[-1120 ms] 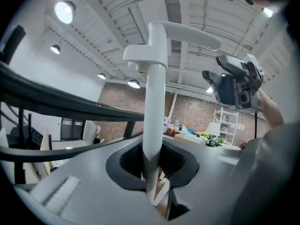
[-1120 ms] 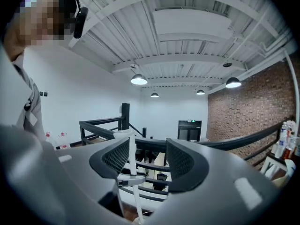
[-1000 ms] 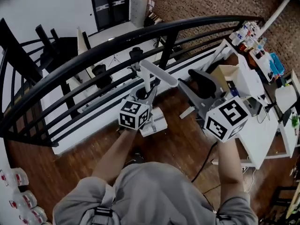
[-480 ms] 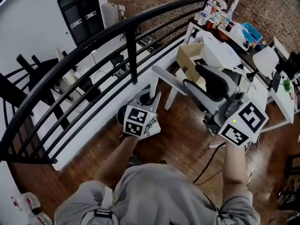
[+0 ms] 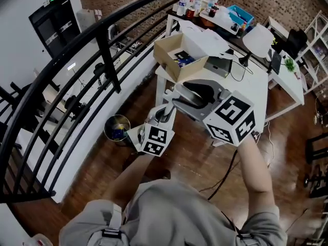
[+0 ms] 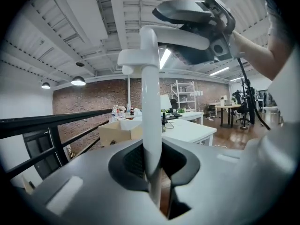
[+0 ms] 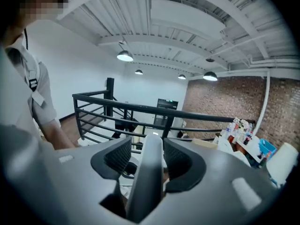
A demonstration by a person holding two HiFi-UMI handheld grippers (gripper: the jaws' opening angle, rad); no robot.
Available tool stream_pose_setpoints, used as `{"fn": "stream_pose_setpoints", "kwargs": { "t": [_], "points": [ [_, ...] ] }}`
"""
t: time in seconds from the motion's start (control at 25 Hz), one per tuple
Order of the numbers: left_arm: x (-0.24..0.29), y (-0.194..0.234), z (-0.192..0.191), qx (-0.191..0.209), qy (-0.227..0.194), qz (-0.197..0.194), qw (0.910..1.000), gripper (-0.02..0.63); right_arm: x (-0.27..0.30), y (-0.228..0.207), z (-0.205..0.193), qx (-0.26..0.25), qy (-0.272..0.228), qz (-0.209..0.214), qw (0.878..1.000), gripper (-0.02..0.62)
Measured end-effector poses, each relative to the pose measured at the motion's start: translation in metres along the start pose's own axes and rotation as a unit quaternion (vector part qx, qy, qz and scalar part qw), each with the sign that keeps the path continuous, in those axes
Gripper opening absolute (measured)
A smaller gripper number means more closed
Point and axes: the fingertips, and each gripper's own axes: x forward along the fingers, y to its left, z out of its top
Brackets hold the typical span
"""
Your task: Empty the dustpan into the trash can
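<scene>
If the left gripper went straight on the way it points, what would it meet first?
Probably the white table: the left gripper, its jaws just eased slightly but pinching the white handle, points at the table's near edge beside the cardboard box. Depth is unclear.

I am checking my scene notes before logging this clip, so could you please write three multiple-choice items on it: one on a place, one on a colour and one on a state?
1. Where does the trash can stand?
A) on a table top
B) on the wooden floor by the black railing
C) on a chair

2. What colour is the handle between the left gripper's jaws?
A) red
B) green
C) white

3. How do the left gripper's jaws stand?
A) wide apart and empty
B) shut on the handle
C) out of view

Key:
1 B: the head view shows it on the floor beside the rails.
2 C: it shows white in the left gripper view.
3 B: both jaws press its shaft there.
</scene>
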Motion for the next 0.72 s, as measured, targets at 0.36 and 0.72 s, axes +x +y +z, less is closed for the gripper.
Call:
{"fn": "stream_pose_setpoints", "kwargs": {
  "t": [0.36, 0.72],
  "points": [
    [0.022, -0.067, 0.006, 0.039, -0.003, -0.048, 0.9981, 0.049, -0.061, -0.022, -0.051, 0.04, -0.005, -0.078, 0.996, 0.126],
    [0.041, -0.108, -0.07, 0.009, 0.06, -0.137, 0.9887, 0.241, -0.064, -0.041, -0.126, 0.051, 0.034, -0.145, 0.988, 0.126]
  ]
}}
